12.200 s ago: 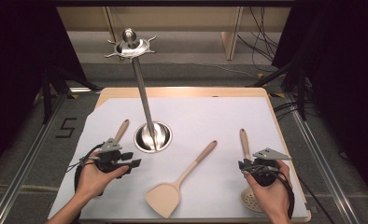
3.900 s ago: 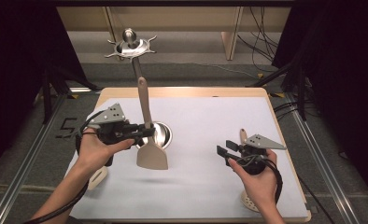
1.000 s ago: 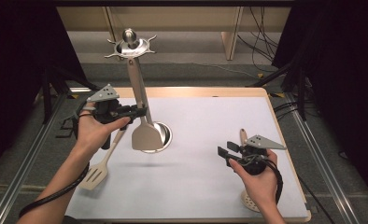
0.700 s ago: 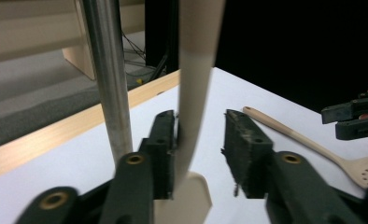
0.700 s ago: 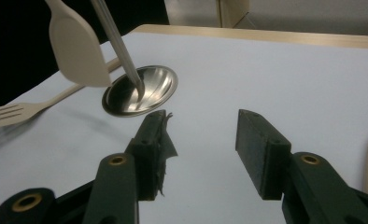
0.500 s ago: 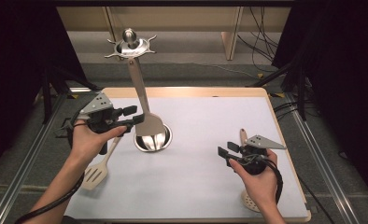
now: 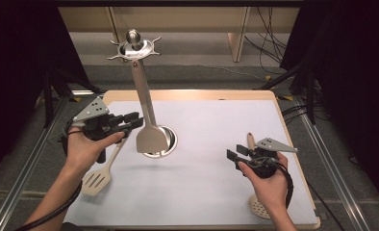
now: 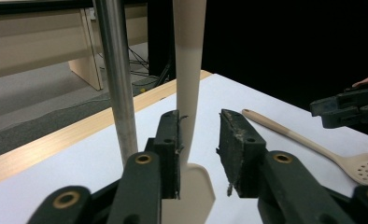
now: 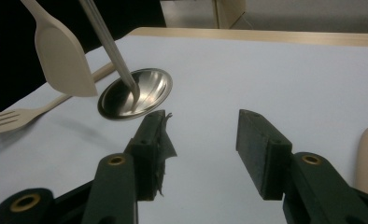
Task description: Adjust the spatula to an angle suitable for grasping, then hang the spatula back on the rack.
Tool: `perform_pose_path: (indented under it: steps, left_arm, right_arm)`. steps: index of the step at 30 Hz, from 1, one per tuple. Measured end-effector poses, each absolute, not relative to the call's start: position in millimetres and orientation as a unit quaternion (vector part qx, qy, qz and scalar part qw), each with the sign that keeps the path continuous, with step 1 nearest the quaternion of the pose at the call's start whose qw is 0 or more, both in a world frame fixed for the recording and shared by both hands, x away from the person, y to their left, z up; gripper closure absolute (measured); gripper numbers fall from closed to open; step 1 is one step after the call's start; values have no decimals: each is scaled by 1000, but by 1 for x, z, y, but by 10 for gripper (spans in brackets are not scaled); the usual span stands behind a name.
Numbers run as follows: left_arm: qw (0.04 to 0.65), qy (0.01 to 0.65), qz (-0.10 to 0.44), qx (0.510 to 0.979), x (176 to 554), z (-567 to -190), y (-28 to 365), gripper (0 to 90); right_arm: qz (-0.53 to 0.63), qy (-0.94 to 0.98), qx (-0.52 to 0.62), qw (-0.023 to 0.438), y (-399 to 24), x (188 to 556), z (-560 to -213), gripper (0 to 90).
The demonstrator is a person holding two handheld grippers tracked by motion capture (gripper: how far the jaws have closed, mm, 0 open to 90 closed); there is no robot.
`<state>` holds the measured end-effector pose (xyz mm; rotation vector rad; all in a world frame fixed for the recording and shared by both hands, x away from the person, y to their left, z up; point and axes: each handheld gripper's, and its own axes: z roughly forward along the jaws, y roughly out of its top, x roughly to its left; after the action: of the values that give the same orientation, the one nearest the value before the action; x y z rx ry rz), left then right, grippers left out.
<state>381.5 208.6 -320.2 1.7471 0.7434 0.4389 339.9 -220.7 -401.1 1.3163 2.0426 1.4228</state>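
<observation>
Fingers (image 8: 170,140) flanking hanging spatula (image 8: 187,93), handle between

Spatula (image 7: 151,137) hangs on the stand (image 7: 135,45), slotted turner (image 7: 97,178) lying left.

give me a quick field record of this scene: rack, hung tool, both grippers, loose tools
rack: steel stand rising from a round base on the white mat, hook ring on top
hung tool: beige spatula hanging from the ring, blade above the base
left gripper: jaws have just been closing, spatula handle between them, one pad not touching
right gripper: open, holding nothing
loose tools: slotted turner, skimmer
</observation>
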Motion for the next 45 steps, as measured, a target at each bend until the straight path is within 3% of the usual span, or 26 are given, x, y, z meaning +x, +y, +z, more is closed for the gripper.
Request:
perform_pose_path:
  steps: [5,9,13,19,32,45]
  left_arm:
    - [567,308,183,742,381,-312,207,728]
    - [576,300,179,739,377,-304,206,811]
    - [588,304,187,725,374,-293,201,891]
    - [622,317,210,684,368,-270,199,894]
    - [635,287,264,667,376,-210,181,894]
    - [626,294,287,663,383,-201,171,895]
  right_arm:
    - [502,709,472,147,-223,333,-401,535]
    - [502,708,467,167,-230,334,-401,534]
    - [501,700,484,157,-229,331,-399,535]
    - [499,710,467,171,-230,331,-401,534]
    - [501,715,460,163,-226,338,-400,534]
    - [504,714,463,150,-221,340,-399,533]
